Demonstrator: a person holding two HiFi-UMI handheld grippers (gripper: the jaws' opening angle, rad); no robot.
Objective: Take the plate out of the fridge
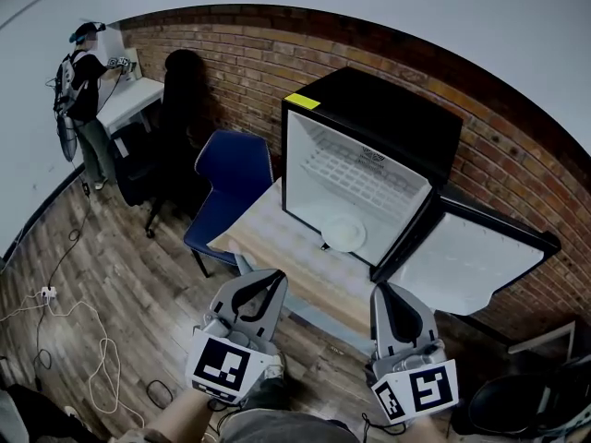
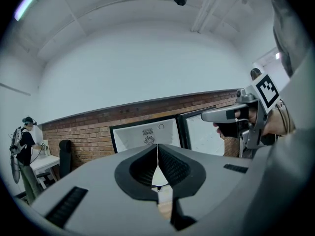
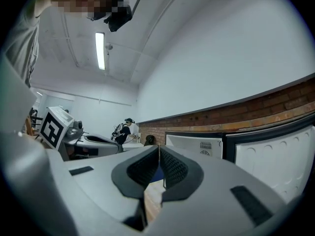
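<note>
A small black fridge (image 1: pixel 369 169) stands on a wooden table (image 1: pixel 295 266), its door (image 1: pixel 471 258) swung wide to the right. A white plate (image 1: pixel 343 233) lies on the fridge floor near the front. My left gripper (image 1: pixel 276 279) is held low in front of the table, jaws shut with nothing between them. My right gripper (image 1: pixel 392 295) hangs beside it to the right, also shut and empty. In the left gripper view the fridge (image 2: pixel 146 135) and a sliver of the plate (image 2: pixel 158 178) show past the closed left gripper (image 2: pixel 157 149). The right gripper (image 3: pixel 158 151) has its tips touching in its own view.
A blue chair (image 1: pixel 229 185) stands left of the table. A black office chair (image 1: pixel 175 118) and a white desk (image 1: pixel 129 100) sit by the brick wall (image 1: pixel 249 63), where a person (image 1: pixel 81 90) stands. Cables (image 1: pixel 65 321) trail over the wooden floor.
</note>
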